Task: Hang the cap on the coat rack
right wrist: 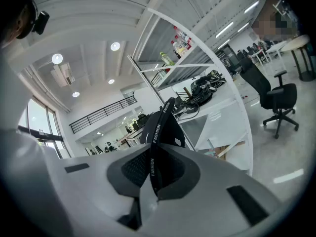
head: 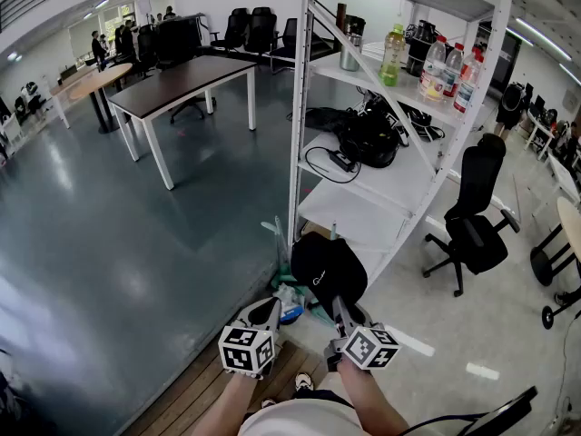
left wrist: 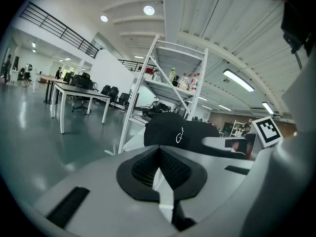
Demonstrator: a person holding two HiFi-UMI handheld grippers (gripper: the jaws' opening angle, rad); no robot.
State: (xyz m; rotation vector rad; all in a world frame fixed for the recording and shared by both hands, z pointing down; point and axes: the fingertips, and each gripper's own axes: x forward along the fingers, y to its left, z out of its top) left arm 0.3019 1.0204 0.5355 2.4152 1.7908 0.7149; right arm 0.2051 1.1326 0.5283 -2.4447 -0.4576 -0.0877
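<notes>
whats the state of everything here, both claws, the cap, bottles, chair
cap: held up in front of the shelf unit, not hung yet
right claw: shut on the cap's strap
left claw: shut, nothing between its jaws
bottles: upright on an upper shelf
office chair: upright, nobody in it
</notes>
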